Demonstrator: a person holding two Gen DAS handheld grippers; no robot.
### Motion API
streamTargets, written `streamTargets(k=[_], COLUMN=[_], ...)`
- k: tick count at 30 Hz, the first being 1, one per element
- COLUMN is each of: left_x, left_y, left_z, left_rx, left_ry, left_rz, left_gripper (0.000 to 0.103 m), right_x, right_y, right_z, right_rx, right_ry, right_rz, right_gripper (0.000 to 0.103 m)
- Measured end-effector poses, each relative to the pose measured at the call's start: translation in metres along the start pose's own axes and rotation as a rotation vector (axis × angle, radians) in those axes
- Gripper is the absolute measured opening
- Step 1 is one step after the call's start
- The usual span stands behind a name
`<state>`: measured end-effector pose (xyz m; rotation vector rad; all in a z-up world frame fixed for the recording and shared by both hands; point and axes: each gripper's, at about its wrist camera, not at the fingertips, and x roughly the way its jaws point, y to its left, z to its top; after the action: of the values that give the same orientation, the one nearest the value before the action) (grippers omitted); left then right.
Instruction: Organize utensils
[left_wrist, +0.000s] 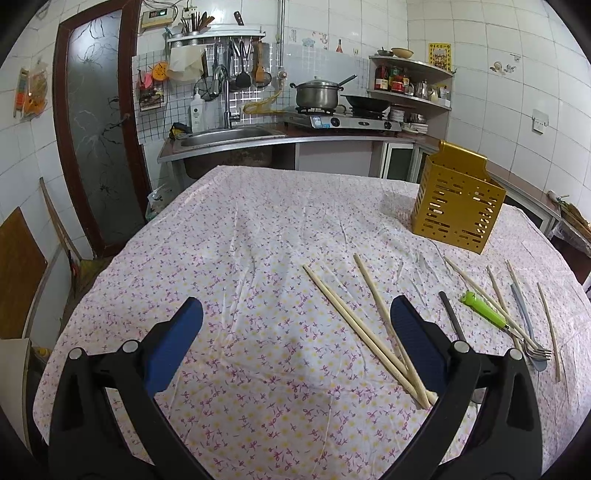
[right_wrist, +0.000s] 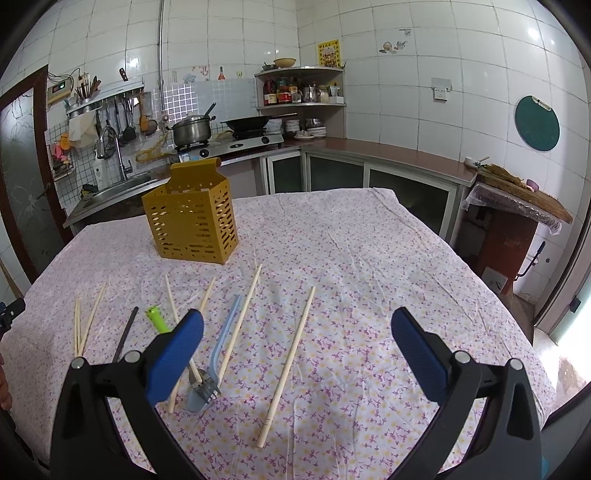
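Left gripper (left_wrist: 295, 321) and right gripper (right_wrist: 297, 325): spread apart, empty. Chopsticks (left_wrist: 354, 325), fork (right_wrist: 207, 387) loose on desk (left_wrist: 221, 258) near yellow holder (right_wrist: 192, 218). Light, stiff, thin, probably slippery; pinch mid-shaft.

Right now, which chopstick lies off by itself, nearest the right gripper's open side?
The lone chopstick between the right gripper's fingers; the others cluster leftward around the fork.

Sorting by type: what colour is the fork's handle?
Bright green fork handle, with a frog-like end; clearest in the left wrist view.
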<state>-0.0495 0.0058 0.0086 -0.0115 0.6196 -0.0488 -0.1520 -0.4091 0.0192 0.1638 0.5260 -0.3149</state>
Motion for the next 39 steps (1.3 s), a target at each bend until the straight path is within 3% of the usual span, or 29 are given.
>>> streamTargets(k=[18,23,26,39], left_x=[0.056,0.073,0.082,0.087], left_y=[-0.009,-0.010,-0.011,-0.016], left_z=[0.026,0.030,0.032,0.034], left_rx=[0.003,0.024,0.022,0.033], left_ry=[0.079,0.097,0.112,0.106], left_rz=[-0.071,-0.054,-0.046,-0.033], left_gripper=[0.095,0.095,0.095,0.094], right_x=[0.064,0.084,0.094,0.105], right_y=[0.047,0.053,0.055,0.057], right_z=[0.013,0.015,0.016,0.018], right_rx=[-0.053,-0.054,-0.048,-0.049], right_ry=[0.096,0.129,0.157,0.172], right_rz=[0.090,0.095,0.101,0.097], right_gripper=[0.094,0.093,0.087,0.086])
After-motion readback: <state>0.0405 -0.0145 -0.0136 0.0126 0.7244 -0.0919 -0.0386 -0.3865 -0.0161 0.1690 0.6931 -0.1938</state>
